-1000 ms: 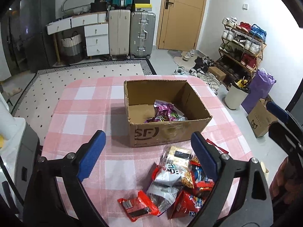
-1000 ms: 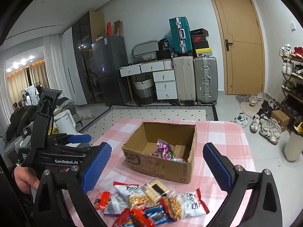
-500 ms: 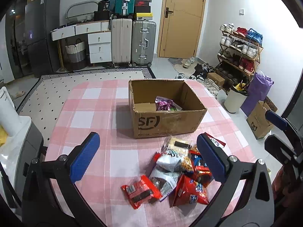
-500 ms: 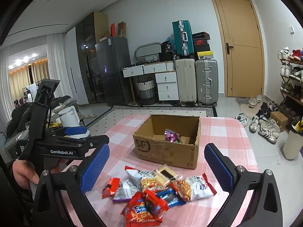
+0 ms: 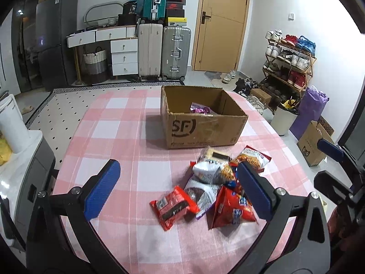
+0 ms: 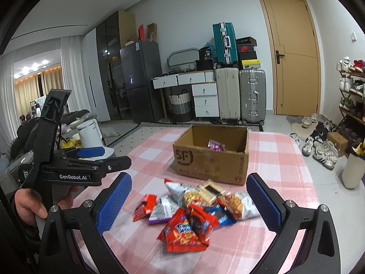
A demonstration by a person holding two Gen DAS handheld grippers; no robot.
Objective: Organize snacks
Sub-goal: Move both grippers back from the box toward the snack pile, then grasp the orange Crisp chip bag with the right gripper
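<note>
A pile of snack packets (image 5: 219, 187) lies on the pink checked tablecloth (image 5: 127, 137), in front of an open cardboard box (image 5: 200, 123) marked SF. A purple packet (image 5: 200, 109) lies inside the box. My left gripper (image 5: 178, 191) is open and empty, held above the near side of the pile, with a red packet (image 5: 173, 207) between its pads. My right gripper (image 6: 189, 203) is open and empty, above the pile (image 6: 194, 207). The box (image 6: 212, 157) stands behind it. The left gripper's body (image 6: 68, 169) shows at the left of the right wrist view.
The table edge falls off to the floor on the right, where a bin (image 5: 282, 118) and bags stand. A white appliance (image 5: 13, 123) sits at the left. Suitcases (image 5: 164, 52) and a shoe rack (image 5: 289, 64) are far behind.
Both grippers have pulled back from the box toward the near table edge and lowered. The box looks farther off and the snack pile now lies between the pads. Both stay open.
</note>
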